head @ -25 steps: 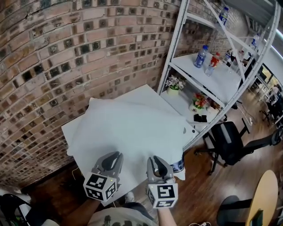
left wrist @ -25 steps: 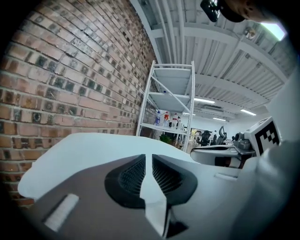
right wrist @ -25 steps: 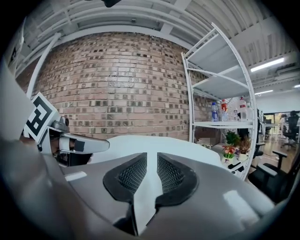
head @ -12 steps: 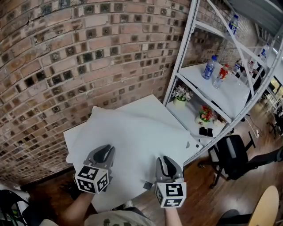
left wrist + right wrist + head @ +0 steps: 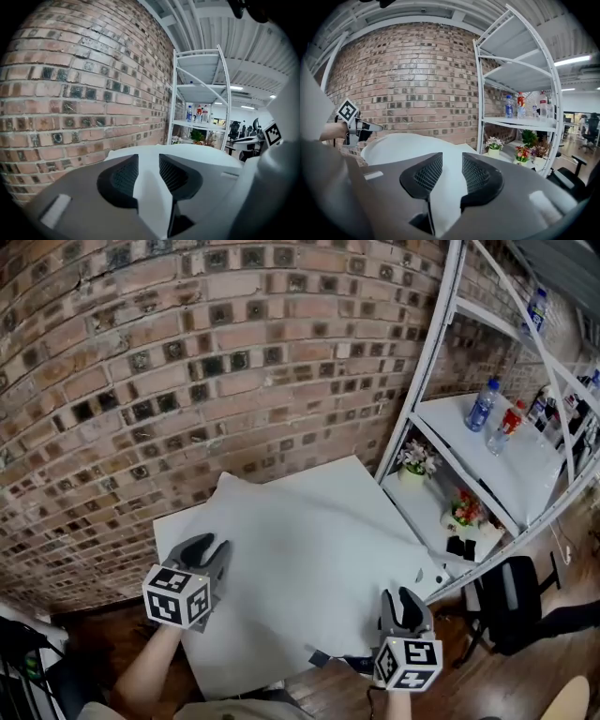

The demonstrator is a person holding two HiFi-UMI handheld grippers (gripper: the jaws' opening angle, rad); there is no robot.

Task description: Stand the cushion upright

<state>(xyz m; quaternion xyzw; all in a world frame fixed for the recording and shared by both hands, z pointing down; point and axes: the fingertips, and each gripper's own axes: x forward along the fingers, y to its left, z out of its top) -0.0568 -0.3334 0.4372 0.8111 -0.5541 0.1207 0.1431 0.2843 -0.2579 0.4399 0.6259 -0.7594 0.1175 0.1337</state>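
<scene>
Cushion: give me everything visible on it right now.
The cushion is large, plain white and soft-looking, roughly square with pointed corners. It lies flat on the white table by the brick wall, not upright. The left tool is at its left edge and the right tool at its near right corner. Both tools' jaws are opening, with white cushion fabric between them.

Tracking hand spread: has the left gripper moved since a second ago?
Yes: the left gripper, jaws opening with cushion between them, shifted left from the table's near edge toward its left corner.
</scene>
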